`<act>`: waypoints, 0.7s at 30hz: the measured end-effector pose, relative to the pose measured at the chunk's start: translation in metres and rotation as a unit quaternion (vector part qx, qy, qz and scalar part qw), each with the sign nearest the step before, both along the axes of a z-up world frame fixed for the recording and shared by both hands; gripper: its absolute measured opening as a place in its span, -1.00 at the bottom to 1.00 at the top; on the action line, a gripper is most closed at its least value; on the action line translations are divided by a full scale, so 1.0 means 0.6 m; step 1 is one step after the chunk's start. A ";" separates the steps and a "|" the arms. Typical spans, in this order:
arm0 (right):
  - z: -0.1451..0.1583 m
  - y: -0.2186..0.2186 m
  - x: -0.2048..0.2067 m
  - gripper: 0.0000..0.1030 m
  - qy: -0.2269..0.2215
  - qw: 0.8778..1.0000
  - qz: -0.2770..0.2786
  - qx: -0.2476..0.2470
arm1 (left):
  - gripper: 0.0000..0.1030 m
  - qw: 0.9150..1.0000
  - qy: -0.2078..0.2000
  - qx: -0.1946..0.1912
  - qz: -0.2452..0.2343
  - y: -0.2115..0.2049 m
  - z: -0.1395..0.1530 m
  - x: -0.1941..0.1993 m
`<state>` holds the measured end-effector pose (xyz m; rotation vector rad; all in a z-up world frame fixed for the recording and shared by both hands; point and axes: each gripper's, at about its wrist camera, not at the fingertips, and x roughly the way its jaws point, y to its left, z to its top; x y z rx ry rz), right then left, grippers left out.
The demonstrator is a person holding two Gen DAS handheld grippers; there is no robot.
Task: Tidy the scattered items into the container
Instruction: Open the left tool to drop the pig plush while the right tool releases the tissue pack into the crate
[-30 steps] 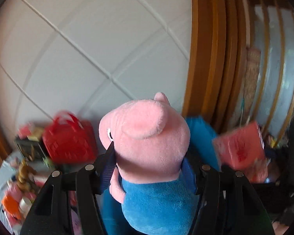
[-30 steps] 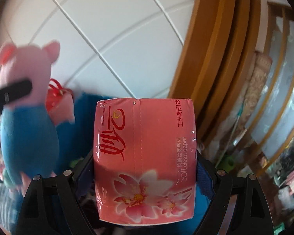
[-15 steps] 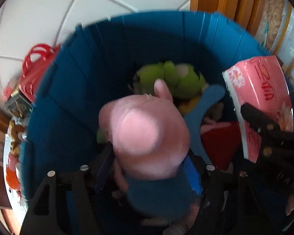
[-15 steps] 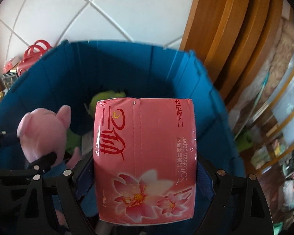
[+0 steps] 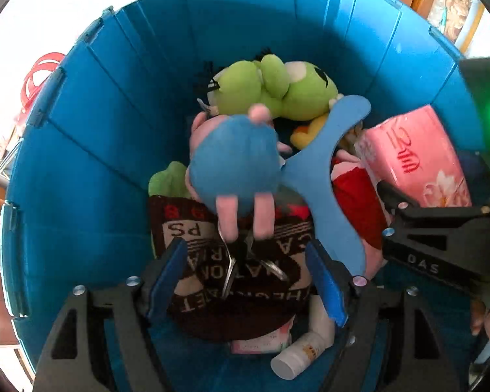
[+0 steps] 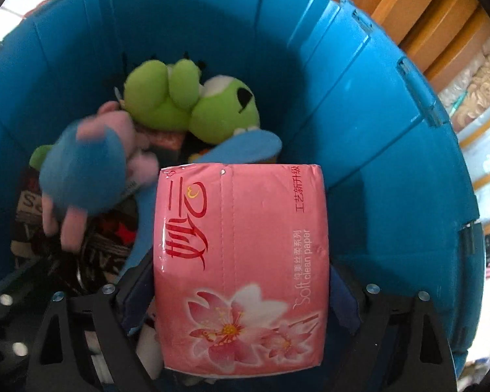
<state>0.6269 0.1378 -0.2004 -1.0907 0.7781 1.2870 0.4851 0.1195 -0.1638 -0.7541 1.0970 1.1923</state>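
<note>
One "Soft clean paper" pack (image 6: 241,261) (pink)

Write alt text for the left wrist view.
The open left gripper points down into a blue bin, its jaws just widened, with a pink-and-blue pig plush clear of the pads. Green plush toys, a dark printed cloth and a pink tissue pack are inside.

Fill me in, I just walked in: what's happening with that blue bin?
A person is tidying things into the blue bin with two claws. The left claw has just been opening, and the pig plush is out of it, over the pile. The right claw holds the pink tissue pack inside the bin, not yet let go.
</note>
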 end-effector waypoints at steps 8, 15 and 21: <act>0.015 0.002 -0.006 0.99 -0.002 1.000 0.009 0.013 | 0.43 1.000 0.007 0.016 0.006 0.003 0.008 -0.001; 0.032 -0.006 -0.010 0.99 0.007 0.999 0.015 0.028 | 0.44 0.999 -0.003 0.028 0.019 0.008 0.019 -0.013; 0.059 -0.018 -0.011 0.99 0.015 0.998 0.020 0.059 | 0.43 0.998 -0.005 0.050 0.025 0.000 0.033 -0.021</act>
